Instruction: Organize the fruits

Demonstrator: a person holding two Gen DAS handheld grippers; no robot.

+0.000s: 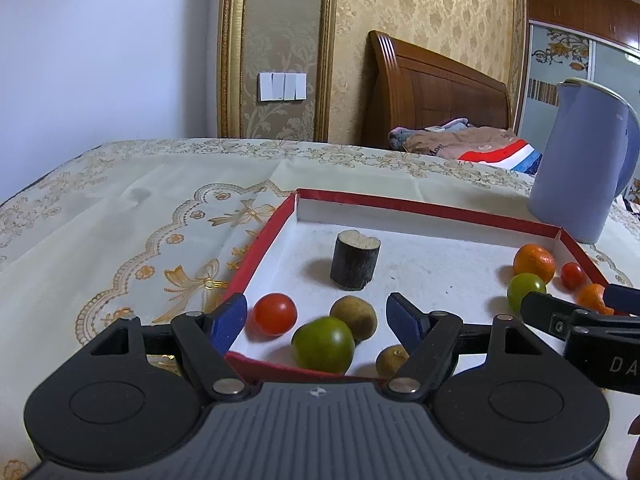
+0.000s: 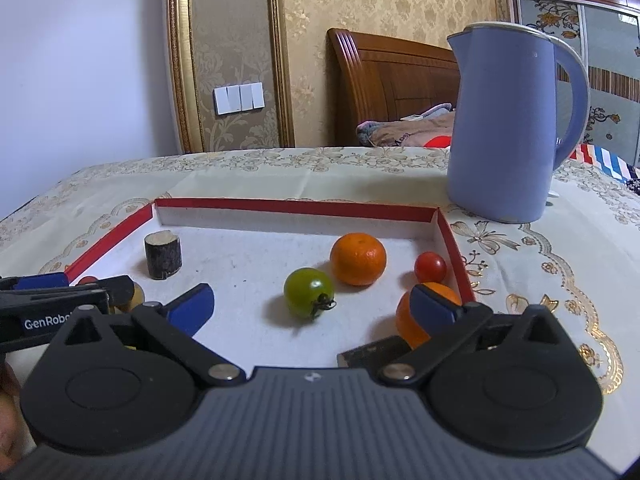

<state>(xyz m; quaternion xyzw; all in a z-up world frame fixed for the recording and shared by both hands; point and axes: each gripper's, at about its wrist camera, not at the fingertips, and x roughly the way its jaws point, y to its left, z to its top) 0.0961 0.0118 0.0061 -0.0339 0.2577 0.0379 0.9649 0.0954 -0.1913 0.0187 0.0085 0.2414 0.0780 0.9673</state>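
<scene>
Hovering over the red tray (image 1: 420, 208), both tools stand released: left tool (image 1: 318, 320) near a green tomato (image 1: 323, 344), right tool (image 2: 312, 308) by another.

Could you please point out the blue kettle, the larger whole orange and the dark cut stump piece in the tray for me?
blue kettle (image 2: 500, 128): right wrist view, middle of its body.
larger whole orange (image 2: 358, 258): right wrist view, centre of its peel.
dark cut stump piece (image 1: 355, 266): left wrist view, its dark side.

Green tomato (image 2: 309, 291) between spread fingers (image 2: 191, 305)
</scene>
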